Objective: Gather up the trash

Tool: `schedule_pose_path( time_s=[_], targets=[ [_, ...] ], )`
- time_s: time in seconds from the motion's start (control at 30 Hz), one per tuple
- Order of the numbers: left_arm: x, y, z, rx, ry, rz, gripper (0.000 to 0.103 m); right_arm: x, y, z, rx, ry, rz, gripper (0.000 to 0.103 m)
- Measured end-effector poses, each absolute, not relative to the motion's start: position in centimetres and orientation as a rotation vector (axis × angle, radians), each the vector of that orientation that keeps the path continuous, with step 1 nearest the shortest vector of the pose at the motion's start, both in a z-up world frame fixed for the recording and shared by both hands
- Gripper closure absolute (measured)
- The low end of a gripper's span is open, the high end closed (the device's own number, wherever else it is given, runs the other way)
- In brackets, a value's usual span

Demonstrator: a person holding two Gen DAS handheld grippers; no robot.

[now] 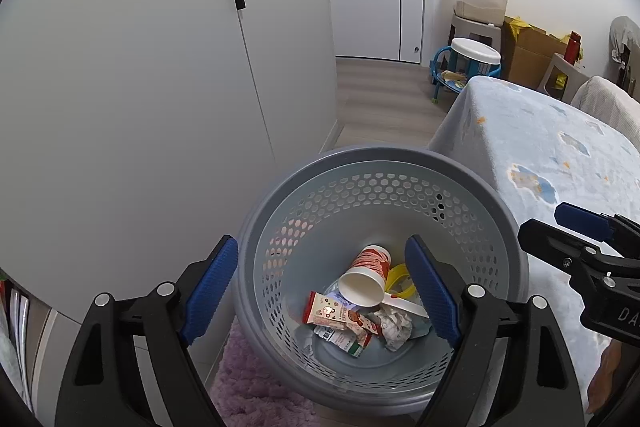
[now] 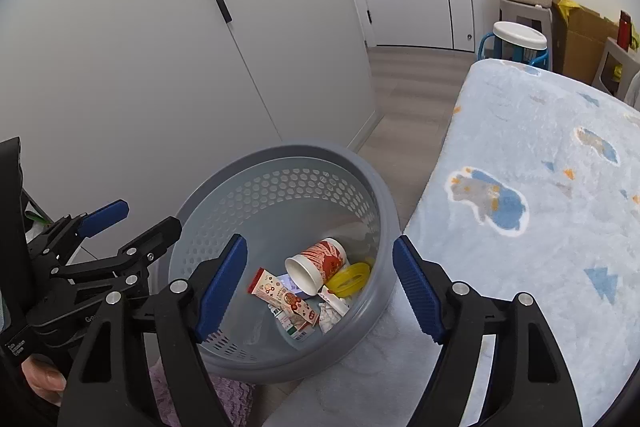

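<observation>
A grey perforated waste basket (image 1: pixel 380 155) (image 2: pixel 280 151) stands on the floor between the wardrobe and the bed. Inside lie a red-and-white paper cup (image 1: pixel 366 275) (image 2: pixel 316 265) on its side, a snack wrapper (image 1: pixel 336 311) (image 2: pixel 280 293), crumpled paper (image 1: pixel 394 325) (image 2: pixel 330 313) and a yellow lid (image 1: pixel 396 277) (image 2: pixel 348 277). My left gripper (image 1: pixel 320 241) (image 2: pixel 150 217) hovers above the basket, open and empty. To its right, my right gripper (image 2: pixel 320 239) (image 1: pixel 544 223) also hangs over the basket, open with nothing between its blue pads.
A bed with a light blue blanket (image 1: pixel 540 147) (image 2: pixel 540 187) adjoins the basket's right side. White wardrobe doors (image 1: pixel 140 87) fill the left. A purple rug (image 1: pixel 248 387) lies under the basket's near side. A stool (image 1: pixel 476 53) and cardboard boxes (image 1: pixel 532 55) crowd the far corner.
</observation>
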State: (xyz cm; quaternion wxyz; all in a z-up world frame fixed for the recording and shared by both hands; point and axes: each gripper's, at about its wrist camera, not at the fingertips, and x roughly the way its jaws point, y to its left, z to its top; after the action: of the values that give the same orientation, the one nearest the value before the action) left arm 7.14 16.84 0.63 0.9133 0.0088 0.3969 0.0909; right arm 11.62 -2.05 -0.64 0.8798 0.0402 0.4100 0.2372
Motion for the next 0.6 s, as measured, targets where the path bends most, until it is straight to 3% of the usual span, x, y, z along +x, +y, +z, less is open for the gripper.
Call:
schedule_pose_path(
  time_s=[0.6],
  targets=[
    [7.05, 17.05, 0.92, 0.017, 0.81, 0.201, 0.021, 11.62, -2.17, -0.67, 0.083, 0.851, 0.49, 0.022]
  ],
)
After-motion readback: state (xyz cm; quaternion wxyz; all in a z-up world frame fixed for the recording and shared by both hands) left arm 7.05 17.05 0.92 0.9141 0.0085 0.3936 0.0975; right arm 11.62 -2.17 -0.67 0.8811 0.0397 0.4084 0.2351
